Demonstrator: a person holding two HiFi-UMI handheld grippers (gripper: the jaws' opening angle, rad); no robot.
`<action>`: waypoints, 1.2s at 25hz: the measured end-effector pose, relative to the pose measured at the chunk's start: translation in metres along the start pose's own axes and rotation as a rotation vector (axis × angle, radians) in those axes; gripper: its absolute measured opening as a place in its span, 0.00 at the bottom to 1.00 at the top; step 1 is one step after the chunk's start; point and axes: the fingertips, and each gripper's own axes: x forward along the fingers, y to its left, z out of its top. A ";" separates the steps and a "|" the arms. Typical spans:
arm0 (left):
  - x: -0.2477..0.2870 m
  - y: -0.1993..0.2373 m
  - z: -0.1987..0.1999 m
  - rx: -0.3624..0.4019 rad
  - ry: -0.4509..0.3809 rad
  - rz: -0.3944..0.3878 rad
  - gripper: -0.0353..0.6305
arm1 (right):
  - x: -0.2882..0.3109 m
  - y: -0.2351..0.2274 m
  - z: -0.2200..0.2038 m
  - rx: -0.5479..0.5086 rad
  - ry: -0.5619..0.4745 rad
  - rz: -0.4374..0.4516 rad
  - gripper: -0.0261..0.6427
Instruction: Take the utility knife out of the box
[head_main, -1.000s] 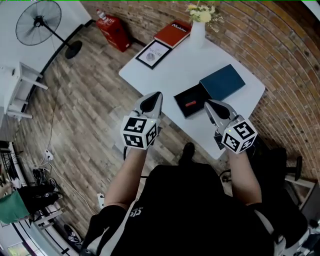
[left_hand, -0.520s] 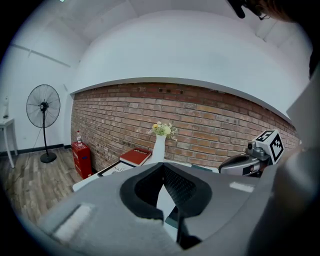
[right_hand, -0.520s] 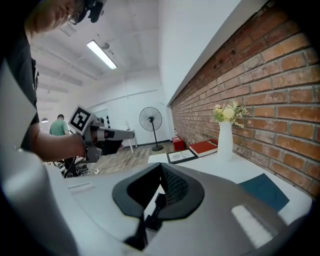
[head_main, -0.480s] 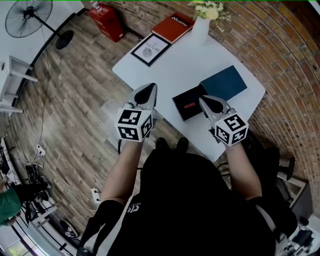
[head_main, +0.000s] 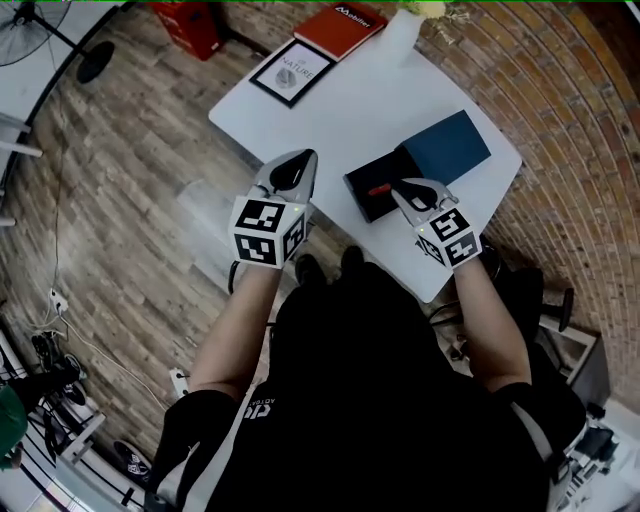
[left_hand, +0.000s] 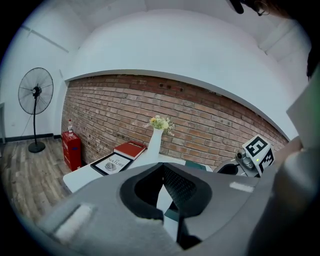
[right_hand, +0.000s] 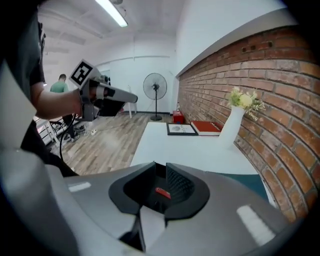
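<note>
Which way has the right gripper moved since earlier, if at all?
Yes: the right gripper advanced over the black box, toward the red utility knife. Its jaws are opening, with nothing gripped.

Red book (head_main: 345, 26), framed print (head_main: 292, 72) — white table (head_main: 345, 115)

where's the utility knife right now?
Head view: the utility knife lies inside the open black box on the table, beside the blue lid, just ahead of the right gripper, whose jaws are opening, not yet around it.

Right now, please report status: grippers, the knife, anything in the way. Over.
Left gripper shut, empty, left of the box. Right gripper opening over the open box, nothing gripped. Utility knife lies in the box. Nothing blocks it.
</note>
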 end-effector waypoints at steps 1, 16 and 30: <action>0.002 0.000 -0.003 -0.006 0.004 -0.002 0.06 | 0.005 0.001 -0.006 -0.025 0.029 0.010 0.14; 0.033 0.016 -0.027 -0.031 0.079 0.064 0.06 | 0.074 0.007 -0.080 -0.357 0.335 0.254 0.20; 0.033 0.031 -0.037 -0.060 0.092 0.110 0.06 | 0.103 0.011 -0.128 -0.585 0.559 0.394 0.20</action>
